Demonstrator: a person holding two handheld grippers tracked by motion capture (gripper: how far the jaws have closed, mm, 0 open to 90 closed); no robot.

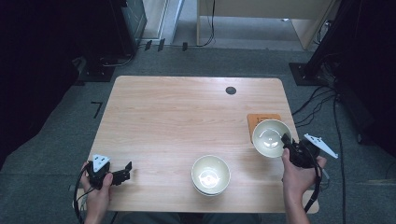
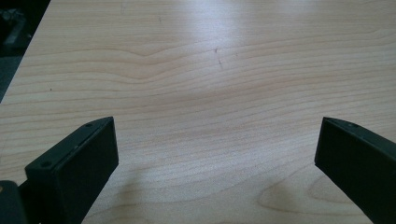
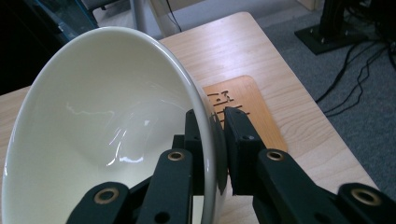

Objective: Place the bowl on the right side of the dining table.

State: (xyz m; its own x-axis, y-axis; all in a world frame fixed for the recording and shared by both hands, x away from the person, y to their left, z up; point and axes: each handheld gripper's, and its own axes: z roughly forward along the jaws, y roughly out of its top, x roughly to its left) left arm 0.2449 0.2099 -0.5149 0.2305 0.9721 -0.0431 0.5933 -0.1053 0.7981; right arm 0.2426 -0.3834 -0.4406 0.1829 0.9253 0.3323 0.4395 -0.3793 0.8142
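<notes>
Right tongs (image 3: 215,140) pinch the rim of a tilted cream bowl (image 3: 102,126) above the brown coaster (image 3: 250,109), while left tongs (image 2: 217,154) hover spread over the desk (image 2: 196,70).

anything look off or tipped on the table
Only the bowl in the right tool: pinched by its rim, it tilts above the brown mat. The stacked bowls sit upright; nothing spilled or broken.

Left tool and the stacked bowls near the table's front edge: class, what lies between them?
Nothing: in the high view only bare wooden table separates the left tool from the stacked bowls. The left gripper view also shows bare wood ahead.
</notes>
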